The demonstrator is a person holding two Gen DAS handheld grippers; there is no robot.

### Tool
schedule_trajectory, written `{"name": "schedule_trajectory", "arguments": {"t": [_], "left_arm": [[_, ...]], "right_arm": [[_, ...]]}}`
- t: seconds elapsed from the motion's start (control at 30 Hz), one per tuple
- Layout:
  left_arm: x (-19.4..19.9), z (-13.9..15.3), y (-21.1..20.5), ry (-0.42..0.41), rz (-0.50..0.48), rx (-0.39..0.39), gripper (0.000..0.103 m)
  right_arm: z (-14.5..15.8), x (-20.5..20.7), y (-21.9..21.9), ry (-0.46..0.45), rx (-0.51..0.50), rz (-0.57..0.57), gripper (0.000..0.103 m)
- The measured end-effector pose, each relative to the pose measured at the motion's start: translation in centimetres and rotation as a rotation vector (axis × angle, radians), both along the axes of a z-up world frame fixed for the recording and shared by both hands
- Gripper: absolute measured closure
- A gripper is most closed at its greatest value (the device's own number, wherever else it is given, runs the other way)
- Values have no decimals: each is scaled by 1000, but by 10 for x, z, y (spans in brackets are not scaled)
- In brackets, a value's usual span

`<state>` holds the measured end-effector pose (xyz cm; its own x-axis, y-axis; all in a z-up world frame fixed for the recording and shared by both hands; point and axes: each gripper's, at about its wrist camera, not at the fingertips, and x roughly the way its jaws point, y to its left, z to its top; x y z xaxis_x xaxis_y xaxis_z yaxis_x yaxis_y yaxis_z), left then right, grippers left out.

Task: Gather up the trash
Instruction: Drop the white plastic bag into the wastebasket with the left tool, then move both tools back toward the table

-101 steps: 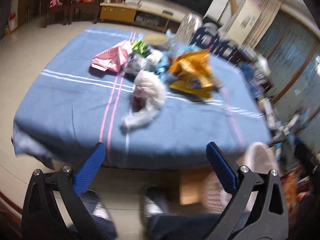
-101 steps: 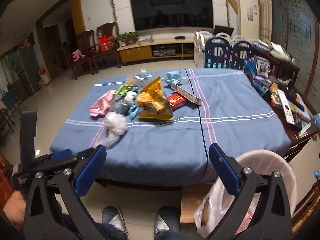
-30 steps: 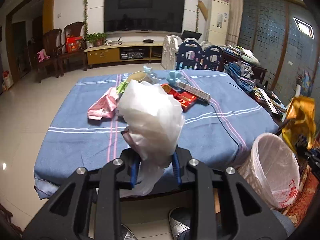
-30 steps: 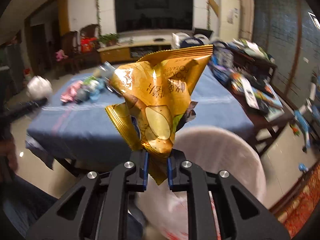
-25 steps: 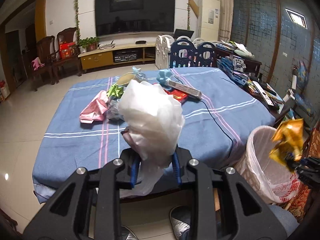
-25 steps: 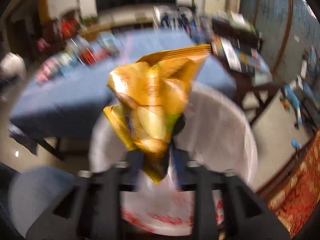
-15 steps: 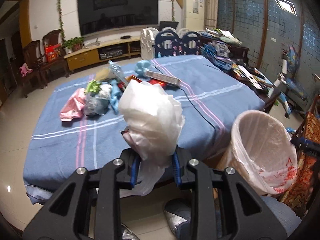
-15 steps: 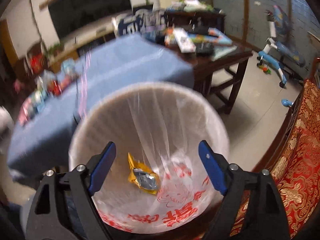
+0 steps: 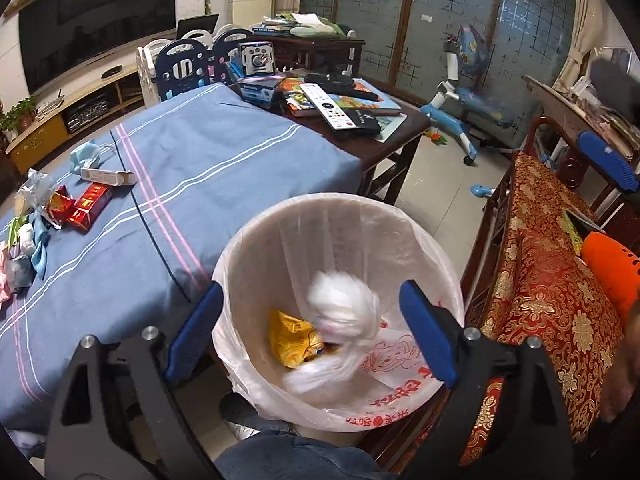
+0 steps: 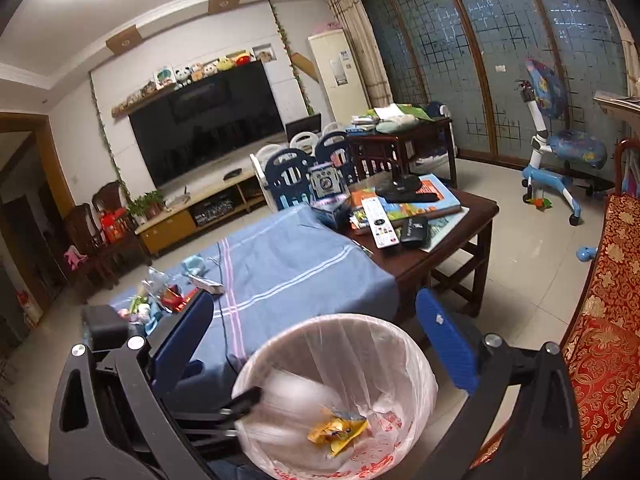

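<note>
A white bin (image 9: pixel 240 272) lined with a clear bag stands by the table's near corner. My left gripper (image 9: pixel 312 332) is open above it. A crumpled white plastic bag (image 9: pixel 344 312) is blurred, falling into the bin beside the yellow chip bag (image 9: pixel 292 338). My right gripper (image 10: pixel 316 344) is open and empty, higher up and behind the bin (image 10: pixel 416 364); the chip bag (image 10: pixel 336 430) shows inside. Loose trash lies on the blue tablecloth (image 9: pixel 192 168): a red packet (image 9: pixel 90 204), a white box (image 9: pixel 106 176), wrappers (image 9: pixel 24 240).
A dark wood side table (image 9: pixel 400 136) with books and remotes (image 9: pixel 328 106) stands beyond the bin. A red and gold sofa (image 9: pixel 552 300) is at the right. A child's blue chair (image 10: pixel 560 152) stands on the tiled floor.
My left gripper swung over the bin and opened, letting go of the white plastic bag, which drops in. My right gripper lifted away from the bin and stays open.
</note>
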<state>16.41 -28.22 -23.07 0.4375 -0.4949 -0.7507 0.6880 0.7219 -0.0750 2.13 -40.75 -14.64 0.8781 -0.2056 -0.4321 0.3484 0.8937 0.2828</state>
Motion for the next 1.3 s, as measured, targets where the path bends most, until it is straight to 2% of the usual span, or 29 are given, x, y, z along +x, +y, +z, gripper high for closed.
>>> {"name": "schedule_trajectory", "arguments": {"t": [0.07,0.17,0.3,0.4,0.47,0.53,0.6,0.63,0.67,0.73,0.87,1.1,1.3], "left_arm": [[-3,0,17,-2,31,-12,12],[-3,5,74,-28,123,-46,8],[-6,15,176,-117,346,-51,4],[-10,23,249,-202,552,-36,3],[-17,27,288,-280,682,-22,3],[-23,25,314,-323,768,-21,3],[-29,14,329,-321,816,-37,3],[-28,14,332,-314,840,-21,3],[-30,16,333,-337,841,-8,3],[-32,15,328,-359,825,31,3],[-34,14,317,-390,773,82,3],[-34,14,311,-381,767,73,3],[-35,15,314,-382,773,67,3]], "right_arm": [[-3,2,8,8,-4,25,4],[-18,13,28,46,-3,77,4],[-44,36,73,97,40,187,4],[-56,58,121,108,18,301,4],[-59,73,159,85,-18,375,4],[-56,83,185,65,-70,407,4],[-53,91,211,23,-131,430,4],[-54,92,221,-3,-156,441,4],[-58,96,233,-2,-186,455,4],[-65,108,245,76,-232,438,4],[-66,106,232,66,-181,428,3],[-74,115,209,103,-93,396,3],[-78,119,203,124,-80,391,3]]}}
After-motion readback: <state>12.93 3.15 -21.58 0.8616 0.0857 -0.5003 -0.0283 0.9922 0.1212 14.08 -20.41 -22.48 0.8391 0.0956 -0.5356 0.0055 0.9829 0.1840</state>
